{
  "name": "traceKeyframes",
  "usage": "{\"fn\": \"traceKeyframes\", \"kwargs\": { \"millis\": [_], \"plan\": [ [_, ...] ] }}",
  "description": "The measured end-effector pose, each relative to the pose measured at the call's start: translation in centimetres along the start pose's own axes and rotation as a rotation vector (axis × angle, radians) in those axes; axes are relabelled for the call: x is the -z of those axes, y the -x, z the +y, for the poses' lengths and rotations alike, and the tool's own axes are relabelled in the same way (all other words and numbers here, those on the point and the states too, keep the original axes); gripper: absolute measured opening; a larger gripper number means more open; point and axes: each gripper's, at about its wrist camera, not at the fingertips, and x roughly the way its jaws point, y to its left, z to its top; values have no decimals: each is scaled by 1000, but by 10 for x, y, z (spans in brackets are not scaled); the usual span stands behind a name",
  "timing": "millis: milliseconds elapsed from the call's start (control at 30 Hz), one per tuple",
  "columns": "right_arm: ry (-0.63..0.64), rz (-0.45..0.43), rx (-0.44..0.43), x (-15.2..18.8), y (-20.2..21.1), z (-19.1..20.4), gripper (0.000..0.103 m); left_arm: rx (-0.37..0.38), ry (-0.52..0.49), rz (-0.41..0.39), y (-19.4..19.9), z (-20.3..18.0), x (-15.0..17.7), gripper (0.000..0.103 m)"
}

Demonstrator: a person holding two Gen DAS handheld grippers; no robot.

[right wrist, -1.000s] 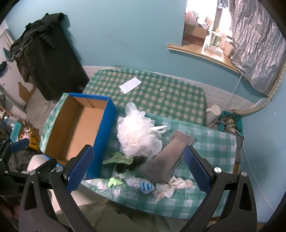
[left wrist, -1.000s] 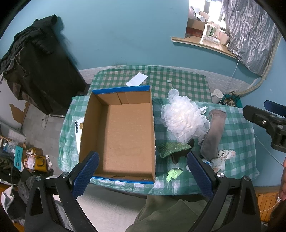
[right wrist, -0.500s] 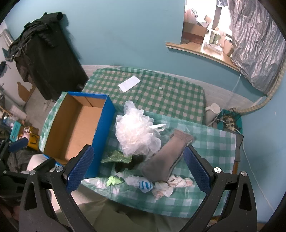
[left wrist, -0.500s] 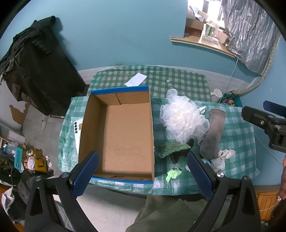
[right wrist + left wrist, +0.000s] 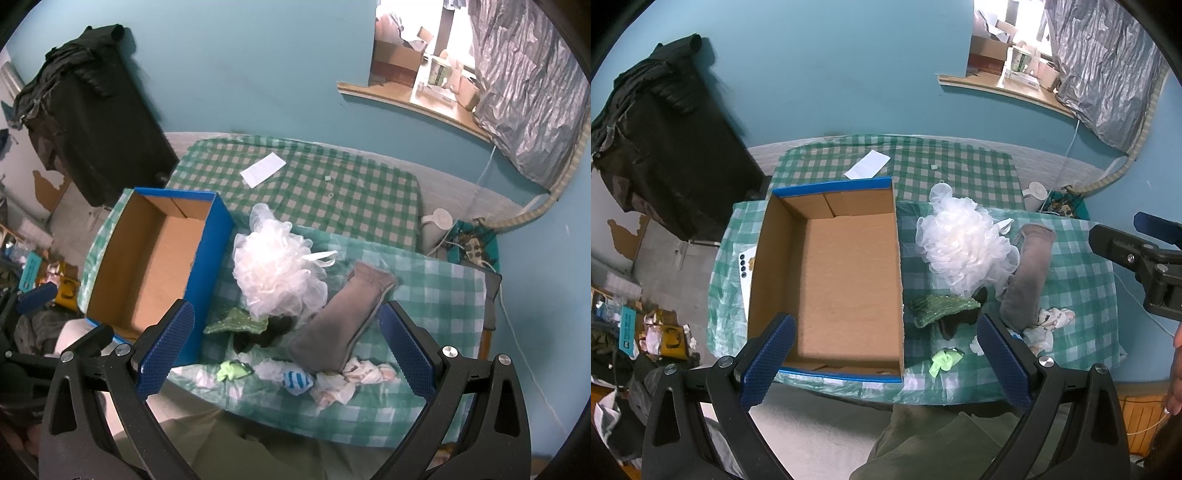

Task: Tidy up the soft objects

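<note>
An empty cardboard box (image 5: pixel 846 280) with blue sides (image 5: pixel 207 258) stands on the left of a green checked table (image 5: pixel 960 173). To its right lie a white mesh pouf (image 5: pixel 964 247) (image 5: pixel 277 269), a grey sock (image 5: pixel 1028 277) (image 5: pixel 343 317), a green cloth (image 5: pixel 942 308) (image 5: pixel 236 321), a black soft item (image 5: pixel 266 334), a lime scrap (image 5: pixel 945 360) (image 5: pixel 232 369), a blue striped item (image 5: pixel 297 380) and crumpled white cloths (image 5: pixel 1049 323) (image 5: pixel 354 378). My left gripper (image 5: pixel 886 362) is open and empty above the box's near edge. My right gripper (image 5: pixel 284 347) is open and empty above the pile.
A white paper (image 5: pixel 868 164) lies at the table's far side. A phone (image 5: pixel 743 258) lies left of the box. A black covered cabinet (image 5: pixel 665 147) stands at the left. A window sill (image 5: pixel 1004 88) with clutter is on the back wall.
Both grippers have shifted only slightly; the view has crept a little. Nothing on the table has moved.
</note>
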Motion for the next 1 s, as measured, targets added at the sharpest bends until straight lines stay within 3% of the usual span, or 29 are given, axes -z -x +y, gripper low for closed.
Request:
{"fn": "traceKeyframes", "kwargs": {
  "millis": [367, 767, 1000],
  "plan": [
    [-16, 58, 58, 12, -11, -38, 100, -18, -3, 10, -20, -5, -13, 99],
    [-117, 127, 100, 36, -34, -89, 100, -19, -184, 10, -45, -45, -17, 99],
    [-186, 189, 85, 57, -59, -112, 100, 34, -262, 45, -69, -77, -9, 99]
  ]
}}
